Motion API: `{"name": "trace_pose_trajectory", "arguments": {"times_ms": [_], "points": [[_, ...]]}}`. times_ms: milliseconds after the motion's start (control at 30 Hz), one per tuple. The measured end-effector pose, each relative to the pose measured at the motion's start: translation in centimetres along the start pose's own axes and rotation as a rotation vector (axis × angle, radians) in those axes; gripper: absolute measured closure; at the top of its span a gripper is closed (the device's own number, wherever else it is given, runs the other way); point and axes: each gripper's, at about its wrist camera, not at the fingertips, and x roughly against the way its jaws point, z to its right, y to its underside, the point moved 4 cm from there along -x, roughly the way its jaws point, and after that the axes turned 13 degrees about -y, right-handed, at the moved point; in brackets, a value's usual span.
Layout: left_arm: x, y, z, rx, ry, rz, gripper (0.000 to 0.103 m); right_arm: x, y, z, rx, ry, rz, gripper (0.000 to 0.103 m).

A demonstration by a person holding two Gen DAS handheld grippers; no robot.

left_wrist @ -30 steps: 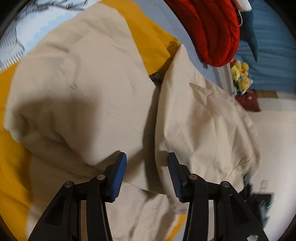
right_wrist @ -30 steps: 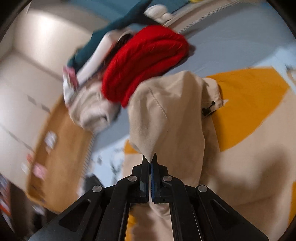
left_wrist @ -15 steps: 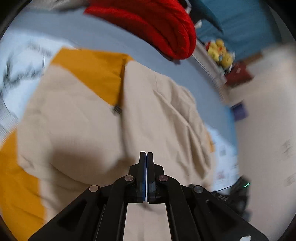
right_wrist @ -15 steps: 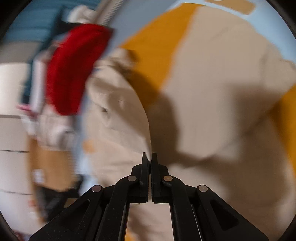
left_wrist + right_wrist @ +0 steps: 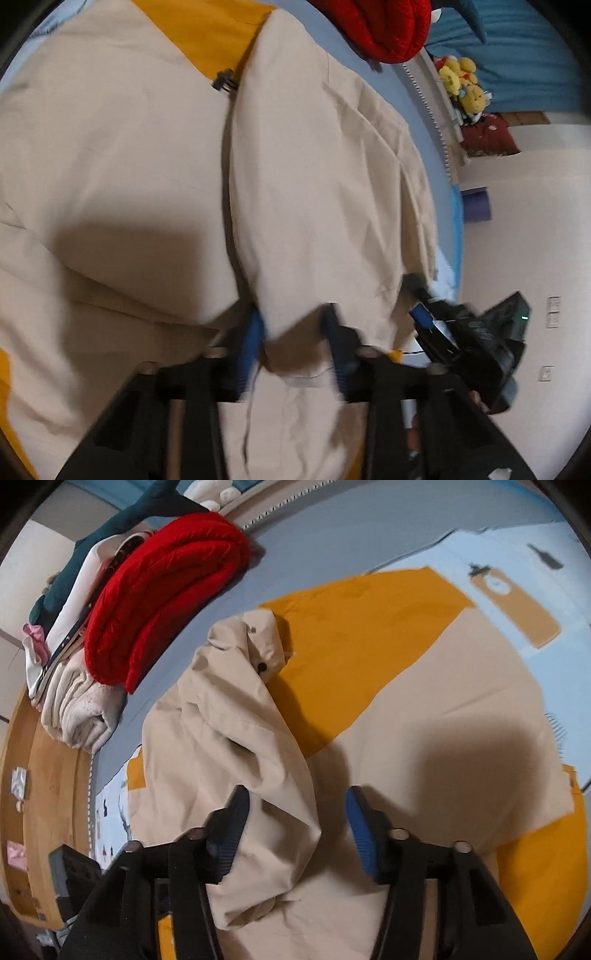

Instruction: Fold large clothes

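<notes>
Opening over the bed, the left gripper (image 5: 293, 341) and right gripper (image 5: 295, 830) both straddle, without pinching, the folded-over flap of the large beige-and-orange fabric jacket (image 5: 110, 155). Risk: this unpressed, puffy flap (image 5: 221, 738) may spring back or slide, spoiling the fold, and closing jaws could snag it.

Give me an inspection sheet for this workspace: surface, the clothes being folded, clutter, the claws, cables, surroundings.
Surface: bed sheet, grey-blue, with a paler printed part.
Job's things: beige and mustard jacket spread flat; its beige sleeve is folded over the body.
Clutter: red knit garment, folded, stacked with a cream garment at the bed's edge; yellow plush toys beyond.
Claws: left claw and right claw are both opening, the sleeve's cloth lying between the jaws of each, no pad pressing it.
Cables: nothing seen.
Surroundings: wooden ledge, pale wall.
</notes>
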Motion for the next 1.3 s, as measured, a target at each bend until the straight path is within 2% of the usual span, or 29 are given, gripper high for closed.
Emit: {"name": "trace_pose_trajectory", "arguments": {"times_ms": [33, 100, 133, 233, 267, 300, 333, 367, 433, 467, 533, 600, 633, 667, 700, 733, 767, 800, 867, 933, 1000, 1067, 1100, 1200, 1300], "points": [[0.1, 0.0, 0.3, -0.011, 0.025, -0.003, 0.099, -0.2, 0.1, 0.0, 0.002, -0.019, -0.008, 0.098], [2.4, -0.8, 1.3, -0.064, 0.045, 0.068, 0.101, 0.1, -0.1, 0.0, -0.02, -0.066, 0.015, 0.101], [3.4, -1.4, 2.2, -0.086, 0.04, 0.107, 0.101, 0.6, -0.2, -0.1, -0.053, -0.123, 0.029, 0.101], [8.2, -2.6, 3.3, -0.188, -0.038, 0.261, 0.101, 2.3, -0.5, -1.1, -0.15, -0.304, 0.088, 0.101], [8.9, -2.7, 3.5, -0.232, -0.086, 0.263, 0.101, 2.8, -0.4, -1.2, -0.188, -0.344, 0.104, 0.101], [8.5, -2.6, 3.3, -0.251, -0.124, 0.241, 0.101, 2.7, -0.1, -1.3, -0.2, -0.34, 0.099, 0.101], [7.2, -2.3, 2.9, -0.279, -0.196, 0.193, 0.101, 2.0, 0.4, -1.1, -0.207, -0.311, 0.075, 0.101], [4.3, -1.4, 1.6, -0.304, -0.292, 0.102, 0.101, 0.9, 1.1, -0.5, -0.207, -0.253, 0.036, 0.101], [0.4, 0.0, -0.6, -0.284, -0.376, -0.032, 0.097, -1.4, 2.6, 1.0, -0.208, -0.108, -0.054, 0.101], [-0.9, 0.5, -1.9, -0.234, -0.399, -0.077, 0.094, -2.9, 3.7, 2.1, -0.208, -0.026, -0.113, 0.101], [-0.2, 0.4, -1.8, -0.207, -0.415, -0.056, 0.092, -3.9, 4.4, 2.2, -0.179, 0.023, -0.143, 0.101], [1.9, 0.0, -0.3, -0.269, -0.459, 0.022, 0.085, -3.8, 3.9, 0.9, -0.11, 0.058, -0.139, 0.097], [2.6, -0.1, 0.1, -0.289, -0.481, 0.056, 0.075, -3.4, 3.4, 0.2, -0.074, 0.07, -0.123, 0.091], [4.0, 0.0, 1.0, -0.327, -0.516, 0.124, 0.07, -2.7, 2.8, -0.4, -0.047, 0.088, -0.098, 0.087], [5.2, 0.3, 1.9, -0.363, -0.536, 0.191, 0.069, -2.1, 2.4, -0.8, -0.033, 0.109, -0.073, 0.078], [5.6, 0.6, 2.4, -0.381, -0.538, 0.221, 0.07, -1.2, 2.1, -1.2, -0.02, 0.129, -0.037, 0.07], [5.9, 0.9, 3.2, -0.41, -0.523, 0.249, 0.071, 0.0, 1.6, -1.8, -0.002, 0.137, 0.016, 0.068], [5.8, 1.6, 4.2, -0.447, -0.472, 0.257, 0.071, 0.5, 1.2, -2.4, 0.012, 0.134, 0.044, 0.065], [4.3, 2.7, 5.2, -0.503, -0.392, 0.209, 0.073, 0.9, 0.5, -3.9, 0.08, 0.11, 0.083, 0.064], [1.9, 3.2, 5.8, -0.53, -0.357, 0.126, 0.075, 0.2, 0.0, -4.6, 0.13, 0.077, 0.059, 0.064], [-0.8, 4.3, 4.2, -0.536, -0.407, 0.032, 0.075, -0.8, -0.1, -2.8, 0.069, 0.048, 0.022, 0.064], [-2.1, 5.0, 2.9, -0.544, -0.463, -0.009, 0.075, -1.4, -0.2, 0.0, -0.071, 0.045, 0.009, 0.064], [-2.3, 5.0, 2.6, -0.541, -0.459, -0.017, 0.075, -1.3, 0.5, 1.1, -0.117, 0.055, 0.017, 0.064], [-1.1, 4.8, 3.2, -0.506, -0.389, -0.046, 0.075, -0.6, 0.1, 3.0, -0.216, 0.057, 0.046, 0.064], [1.2, 4.6, 4.1, -0.527, -0.313, -0.033, 0.075, 0.5, -0.8, 1.2, -0.131, 0.103, 0.103, 0.064]]}}
